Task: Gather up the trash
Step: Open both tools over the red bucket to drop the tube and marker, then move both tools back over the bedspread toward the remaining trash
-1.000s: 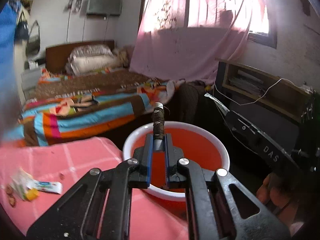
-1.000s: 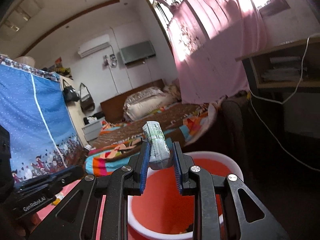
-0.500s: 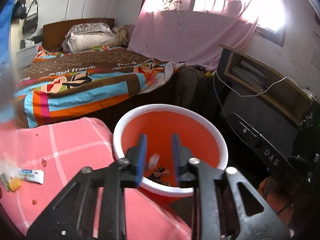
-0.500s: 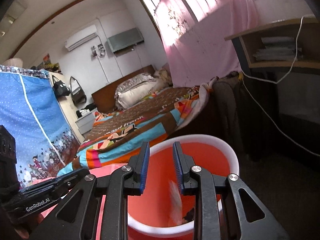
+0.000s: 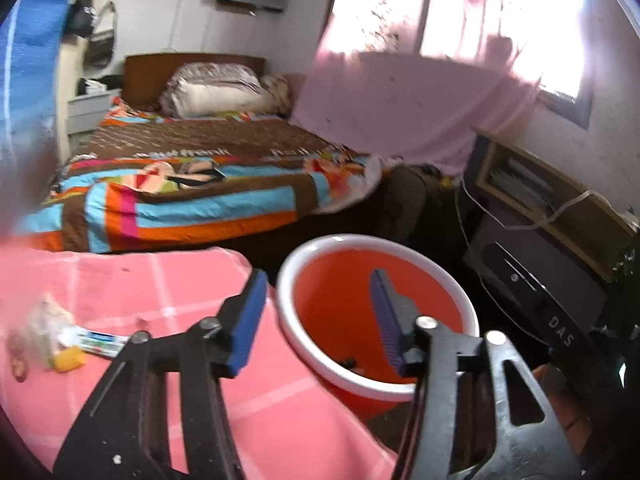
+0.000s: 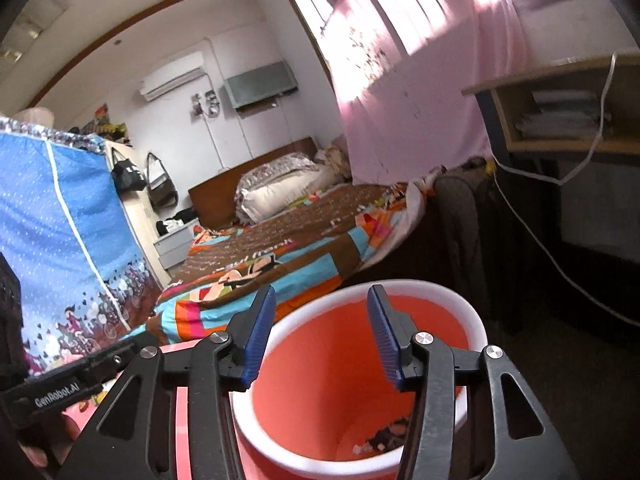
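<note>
The left gripper (image 5: pixel 316 316) has just been opening and its blue pads stand well apart with nothing between them; it hangs over the near-left rim of the red bucket (image 5: pixel 288 308), the left pad above the pink checked tablecloth (image 5: pixel 120 284), the right pad above the bucket's mouth. The right gripper (image 6: pixel 320 332) has also just been opening and is empty — its pads straddle the bucket's mouth (image 6: pixel 476 320) from the near side. Small dark and pale scraps (image 6: pixel 384 438) lie at the bottom of the bucket.

Readable writing: "GenRobot.AI" on the black body of the left gripper, seen at the lower left of the right wrist view, and "DAS" on a black device body (image 5: pixel 560 330) at the right of the left wrist view. Lettering runs across the brown band of the bedspread (image 5: pixel 192 200), too blurred to read.

Left on the tablecloth lies more trash — a small tube (image 5: pixel 102 342) with a blue and white label, lying flat, its long axis running left to right, beside a yellow piece (image 5: pixel 70 360) and a blurred wrapper (image 5: pixel 48 320). Far behind stand a pink curtain (image 5: pixel 400 108) and a shelf (image 5: pixel 552 200).
</note>
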Available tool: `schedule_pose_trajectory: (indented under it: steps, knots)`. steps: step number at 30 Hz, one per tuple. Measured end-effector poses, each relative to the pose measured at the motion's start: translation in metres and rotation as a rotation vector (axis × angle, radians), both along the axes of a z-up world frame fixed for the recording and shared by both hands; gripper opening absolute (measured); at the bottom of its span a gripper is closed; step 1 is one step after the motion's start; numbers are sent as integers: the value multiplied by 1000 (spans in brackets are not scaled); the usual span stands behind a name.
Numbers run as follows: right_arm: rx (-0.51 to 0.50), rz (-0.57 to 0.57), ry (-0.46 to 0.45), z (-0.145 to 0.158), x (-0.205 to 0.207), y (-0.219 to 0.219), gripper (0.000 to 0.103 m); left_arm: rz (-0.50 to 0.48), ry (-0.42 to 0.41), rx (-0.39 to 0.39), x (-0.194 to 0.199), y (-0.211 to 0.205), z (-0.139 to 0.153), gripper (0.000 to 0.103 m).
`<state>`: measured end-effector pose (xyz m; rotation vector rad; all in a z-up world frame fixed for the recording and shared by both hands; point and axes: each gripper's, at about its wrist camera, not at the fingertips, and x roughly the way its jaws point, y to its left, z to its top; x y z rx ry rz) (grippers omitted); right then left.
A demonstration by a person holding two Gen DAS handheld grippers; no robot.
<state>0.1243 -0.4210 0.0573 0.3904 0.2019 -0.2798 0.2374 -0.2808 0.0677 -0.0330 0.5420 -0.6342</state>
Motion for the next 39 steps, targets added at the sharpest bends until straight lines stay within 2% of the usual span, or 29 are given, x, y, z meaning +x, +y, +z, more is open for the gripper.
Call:
schedule_pose_trajectory:
  steps: [2,3,4,5,6,8,10,20,28,35,39]
  knots:
    - [-32,2,-14,4,1,8,50,34,-23,-11,-1,11,3,76]
    - [-44,1,-20,5,2,12,63,71,-47,-19,-3,20,6,87]
    - [-58,-1,-35,7,2,17,85,107,-73,-27,-5,30,8,98]
    - [-65,-3,-51,9,1,21,92,130,-94,-36,-6,35,9,103]
    - [-71,-3,-73,10,0,24,97,180,-148,-63,-12,48,11,103]
    - [-80,9,-116,14,-2,31,99,258,-212,-83,-20,66,15,103]
    - [-98,26,-155,18,-3,39,103,291,-232,-74,-21,77,18,103]
    - [-223,130,-285,36,0,93,103,411,-309,-59,-41,142,24,103]
    - [-275,227,-282,38,16,134,103,498,-358,-32,-57,187,24,103]
    - [-349,279,-289,35,27,167,103,574,-359,-16,-59,229,14,103]
    - [-384,296,-282,30,34,179,103,593,-366,13,-57,239,7,103]
